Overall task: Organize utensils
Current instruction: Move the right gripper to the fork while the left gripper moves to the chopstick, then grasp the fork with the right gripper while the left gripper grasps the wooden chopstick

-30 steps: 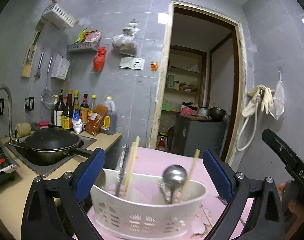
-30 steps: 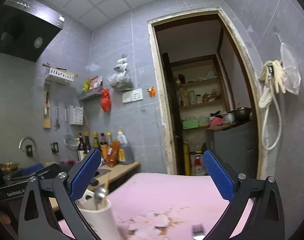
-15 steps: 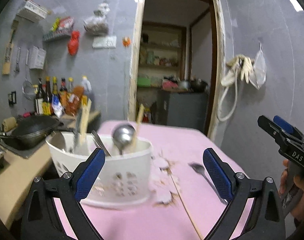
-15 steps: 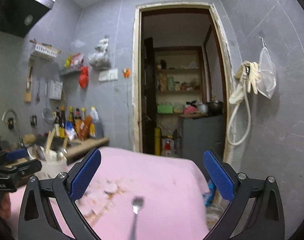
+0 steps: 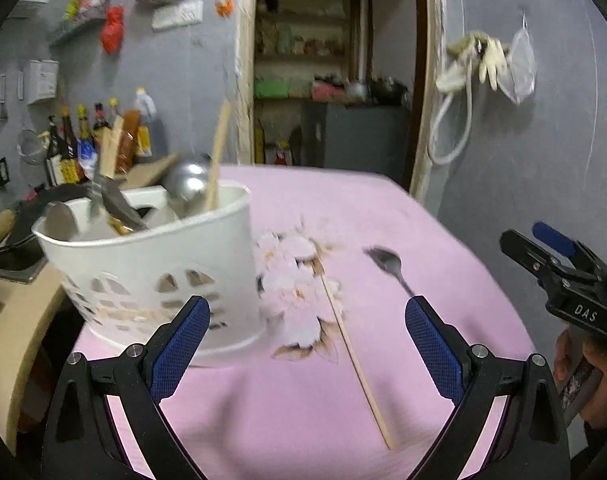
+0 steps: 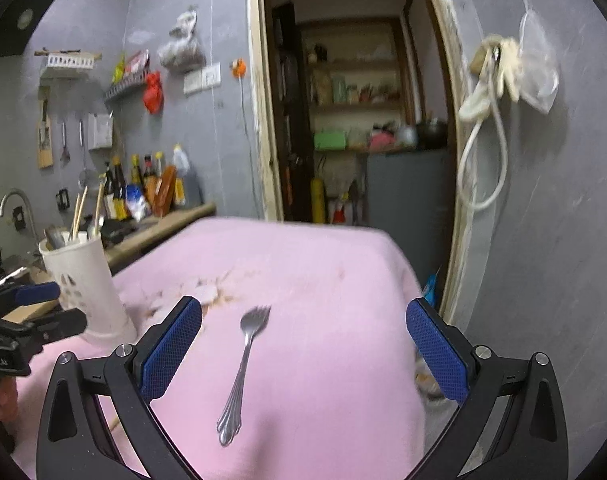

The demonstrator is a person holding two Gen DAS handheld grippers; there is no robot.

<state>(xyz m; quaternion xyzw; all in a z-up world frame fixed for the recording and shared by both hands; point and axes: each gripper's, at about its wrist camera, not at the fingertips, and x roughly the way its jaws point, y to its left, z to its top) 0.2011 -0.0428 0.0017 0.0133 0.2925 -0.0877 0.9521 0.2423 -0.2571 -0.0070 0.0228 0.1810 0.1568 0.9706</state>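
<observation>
Both grippers spread wide, holding nothing: fork (image 6: 245, 364) lies between right gripper (image 6: 303, 354) fingers, chopstick (image 5: 353, 354) between left gripper (image 5: 307, 350) fingers, white utensil basket (image 5: 155, 268) beyond its left finger.

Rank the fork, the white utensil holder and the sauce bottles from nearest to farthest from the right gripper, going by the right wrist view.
1. fork: on the pink cloth, between the right gripper's open fingers.
2. white utensil holder: left, on the table.
3. sauce bottles: far left, on the counter.

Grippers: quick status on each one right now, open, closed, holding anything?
Left gripper: open, holding nothing.
Right gripper: open, holding nothing; fork lies on the table between its fingers.
</observation>
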